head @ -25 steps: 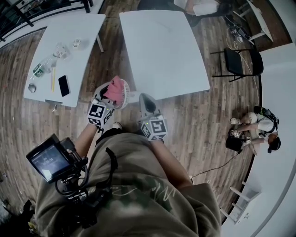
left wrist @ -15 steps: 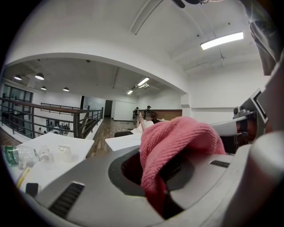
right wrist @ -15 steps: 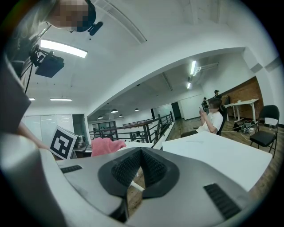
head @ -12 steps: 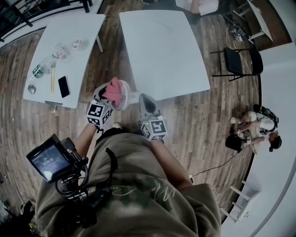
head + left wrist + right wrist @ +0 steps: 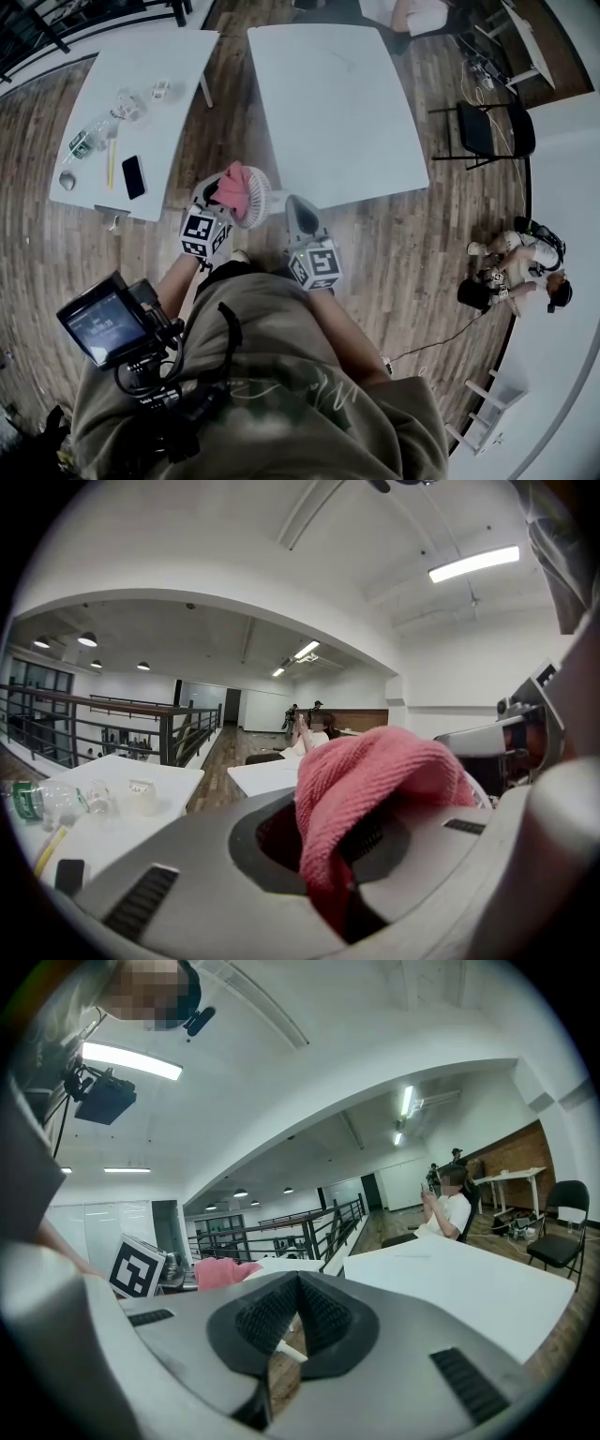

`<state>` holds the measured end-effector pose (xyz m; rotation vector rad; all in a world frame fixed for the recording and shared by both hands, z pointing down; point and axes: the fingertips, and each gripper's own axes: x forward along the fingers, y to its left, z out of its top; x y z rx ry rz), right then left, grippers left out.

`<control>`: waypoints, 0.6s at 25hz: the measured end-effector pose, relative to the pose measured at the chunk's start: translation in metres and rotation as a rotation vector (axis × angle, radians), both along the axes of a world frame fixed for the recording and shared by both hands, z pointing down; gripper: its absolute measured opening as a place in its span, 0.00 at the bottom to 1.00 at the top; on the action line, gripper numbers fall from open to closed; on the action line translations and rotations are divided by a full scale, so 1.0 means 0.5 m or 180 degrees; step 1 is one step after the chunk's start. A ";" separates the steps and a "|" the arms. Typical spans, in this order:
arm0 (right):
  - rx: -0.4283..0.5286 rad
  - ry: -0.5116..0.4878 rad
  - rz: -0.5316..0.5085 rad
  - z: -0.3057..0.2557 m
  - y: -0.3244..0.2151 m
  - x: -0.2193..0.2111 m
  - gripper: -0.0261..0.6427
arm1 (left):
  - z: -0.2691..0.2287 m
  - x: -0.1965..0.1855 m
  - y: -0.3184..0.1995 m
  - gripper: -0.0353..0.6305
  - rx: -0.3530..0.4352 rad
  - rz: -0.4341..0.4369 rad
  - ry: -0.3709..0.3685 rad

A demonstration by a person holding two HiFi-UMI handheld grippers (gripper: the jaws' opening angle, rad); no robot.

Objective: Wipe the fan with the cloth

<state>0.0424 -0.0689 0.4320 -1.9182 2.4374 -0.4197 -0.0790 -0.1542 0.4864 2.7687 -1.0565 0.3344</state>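
Above wooden floor (image 5: 394,244), left fingers (image 5: 187,855) pinch pink cloth (image 5: 375,771), right fingers (image 5: 328,1321) closed on fan (image 5: 262,199).

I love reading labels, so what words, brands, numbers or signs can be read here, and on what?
No text can be read anywhere.
Shirt print: pale cursive, too warped.
Bottle label: green, too small.
Chest monitor: screen blurred.
Marker cubes: black square patterns, no words.

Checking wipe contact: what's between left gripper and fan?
Only the pink cloth, held by the left gripper, against the fan; head view shows it.
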 end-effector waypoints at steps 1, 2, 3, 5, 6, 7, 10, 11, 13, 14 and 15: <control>0.0000 -0.0005 -0.0015 0.001 0.000 -0.003 0.06 | 0.003 -0.003 0.000 0.15 -0.0005 -0.0003 -0.0009; 0.0001 -0.0007 -0.0026 0.001 0.001 -0.006 0.06 | 0.007 -0.005 0.000 0.15 -0.0006 -0.0004 -0.0017; 0.0003 -0.0006 -0.0032 0.001 0.001 -0.008 0.06 | 0.010 -0.008 0.000 0.15 -0.0004 -0.0004 -0.0019; 0.0010 0.0006 -0.0034 0.001 0.002 -0.009 0.06 | 0.015 -0.011 0.000 0.15 0.0002 -0.0006 -0.0021; 0.0013 0.0013 -0.0030 0.001 0.003 -0.008 0.06 | 0.018 -0.011 0.000 0.15 0.0004 -0.0009 -0.0028; 0.0014 0.0015 -0.0025 0.002 0.003 -0.007 0.06 | 0.021 -0.012 0.000 0.15 0.0001 -0.0014 -0.0032; -0.0012 0.0019 -0.0027 0.002 0.007 -0.010 0.06 | 0.030 -0.019 0.001 0.15 -0.0047 -0.0049 -0.0025; -0.0017 0.0020 -0.0030 0.003 0.008 -0.011 0.06 | 0.033 -0.022 0.001 0.15 -0.0059 -0.0063 -0.0026; -0.0019 0.0018 -0.0029 0.005 0.009 -0.012 0.06 | 0.037 -0.026 0.001 0.15 -0.0071 -0.0083 -0.0020; -0.0015 0.0024 -0.0031 0.005 0.009 -0.013 0.06 | 0.039 -0.027 0.001 0.15 -0.0075 -0.0087 -0.0017; -0.0012 0.0032 -0.0035 0.005 0.009 -0.014 0.06 | 0.040 -0.026 0.001 0.15 -0.0076 -0.0086 -0.0019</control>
